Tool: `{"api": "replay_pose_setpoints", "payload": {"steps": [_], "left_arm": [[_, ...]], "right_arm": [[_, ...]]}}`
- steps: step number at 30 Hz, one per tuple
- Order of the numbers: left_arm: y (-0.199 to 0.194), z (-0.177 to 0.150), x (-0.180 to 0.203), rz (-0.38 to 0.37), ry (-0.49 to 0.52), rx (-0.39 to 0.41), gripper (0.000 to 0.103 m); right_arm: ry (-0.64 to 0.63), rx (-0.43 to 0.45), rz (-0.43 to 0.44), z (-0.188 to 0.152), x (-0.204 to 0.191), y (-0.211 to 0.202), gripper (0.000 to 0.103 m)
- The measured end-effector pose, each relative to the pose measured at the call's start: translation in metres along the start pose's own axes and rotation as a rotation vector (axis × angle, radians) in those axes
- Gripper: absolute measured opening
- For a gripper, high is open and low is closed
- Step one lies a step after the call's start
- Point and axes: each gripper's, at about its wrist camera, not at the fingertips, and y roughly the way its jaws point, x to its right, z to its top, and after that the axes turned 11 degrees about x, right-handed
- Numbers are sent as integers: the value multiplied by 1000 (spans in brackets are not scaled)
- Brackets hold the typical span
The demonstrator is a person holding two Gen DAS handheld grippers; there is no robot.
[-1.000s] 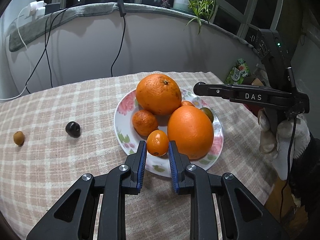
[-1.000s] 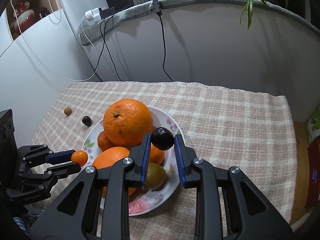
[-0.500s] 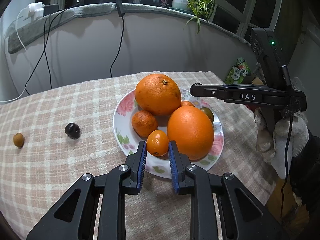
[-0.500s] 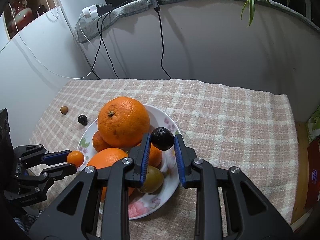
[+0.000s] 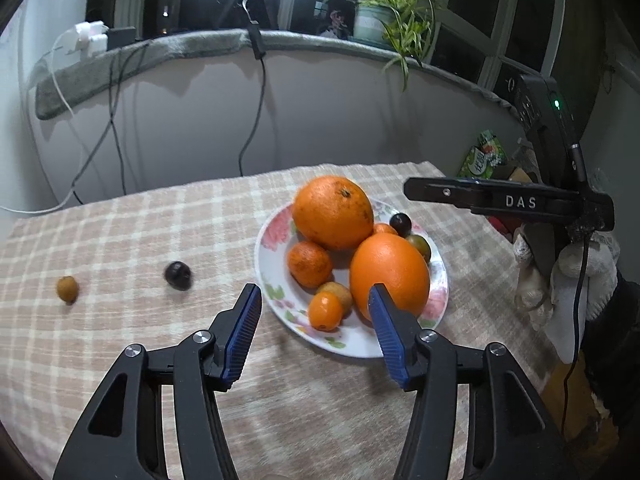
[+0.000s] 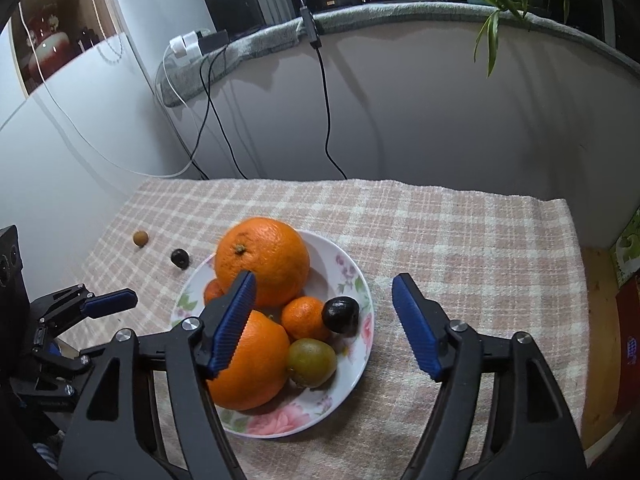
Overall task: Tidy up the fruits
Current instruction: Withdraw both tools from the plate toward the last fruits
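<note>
A flowered plate holds two big oranges, a mandarin and smaller fruits. A small orange kumquat lies on the plate's near edge. My left gripper hangs just above it, its jaws opening and touching nothing. In the right wrist view a dark round fruit rests on the plate beside a small mandarin. My right gripper is above it, jaws opening and nothing between the pads. On the cloth left of the plate lie a dark fruit and a small brown fruit.
A checked cloth covers the table, whose right edge drops to a wooden surface. Cables hang down the curved wall behind. A potted plant stands on the ledge. A gloved hand holds the right gripper.
Both grippers have opened. The left one let the kumquat go onto the plate's near edge and drew back and up. The right one released the dark fruit onto the plate.
</note>
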Motion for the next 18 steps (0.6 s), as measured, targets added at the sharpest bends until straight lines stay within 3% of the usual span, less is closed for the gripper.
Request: {"api": "replay_pose_setpoints", "payload": {"steps": [12,18], "left_arm": [[-82,22,-37,152,62,63,56],[-123,12,-68,242,50,85,56]], "right_arm": [[-28,51,65,10,-31,-21,73],[-54,47,111,12,-57,-15,73]]}}
